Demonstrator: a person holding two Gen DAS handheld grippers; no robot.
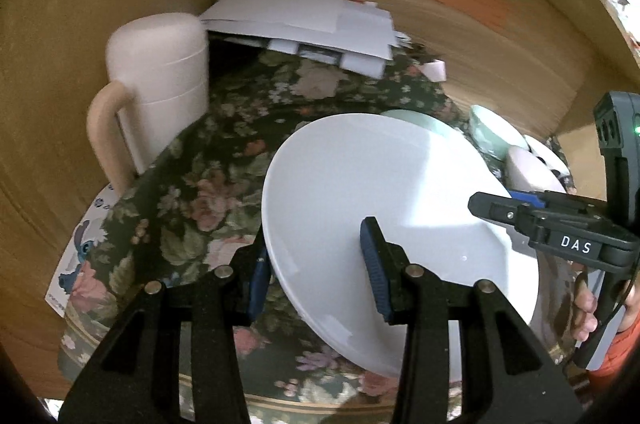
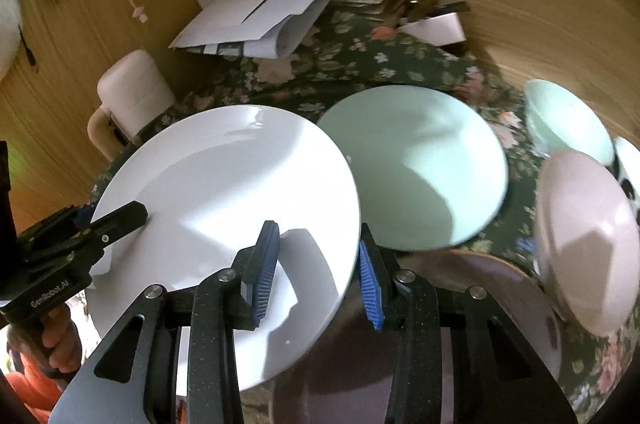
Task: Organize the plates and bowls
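Both tongs are clenched on opposite edges of the same white plate, the left tongs pinching its rim on one side and the right tongs on the other, each pointing steeply downward with the plate tilted and lifted off the floral counter. Just beyond the plate a pale green plate lies flat, with a pink bowl and a green bowl to its right. Farther back stand a white jug and a heap of papers against the wall.

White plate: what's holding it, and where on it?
Both grippers hold the white plate by its rim: left gripper on one edge, right gripper on the opposite edge.
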